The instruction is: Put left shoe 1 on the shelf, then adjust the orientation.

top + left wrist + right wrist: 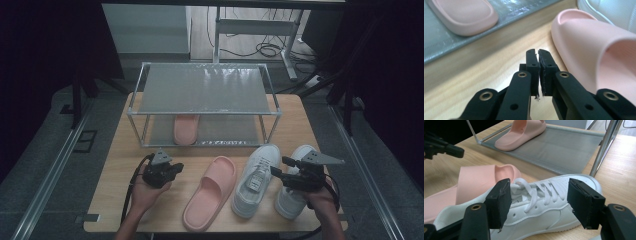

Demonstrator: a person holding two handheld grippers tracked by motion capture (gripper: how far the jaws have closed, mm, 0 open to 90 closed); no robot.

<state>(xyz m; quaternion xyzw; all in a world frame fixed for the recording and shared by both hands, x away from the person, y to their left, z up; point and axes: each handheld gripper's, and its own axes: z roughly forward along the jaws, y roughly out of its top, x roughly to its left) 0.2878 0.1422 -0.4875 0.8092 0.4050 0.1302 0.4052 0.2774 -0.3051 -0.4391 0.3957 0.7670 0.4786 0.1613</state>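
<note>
A pink slipper [210, 192] lies on the wooden table, toe toward the rack. Its mate [186, 129] rests on the rack's lower shelf. To the right lie two white sneakers: the left one [256, 180] in full view, the right one [295, 192] partly under my right hand. My left gripper [178, 168] hovers just left of the slipper [599, 50], jaws shut with nothing between them [538, 53]. My right gripper [280, 166] stands open above the sneakers. In its own view the wide jaws [540, 195] frame the laced sneaker [541, 202] without touching it.
A two-shelf metal rack [205, 114] stands at the back of the table, its top shelf bare. A rack leg [602, 147] stands upright just beyond the sneaker's toe. Bare wood lies between the rack's front rail and the shoes. The table edge runs close behind both hands.
</note>
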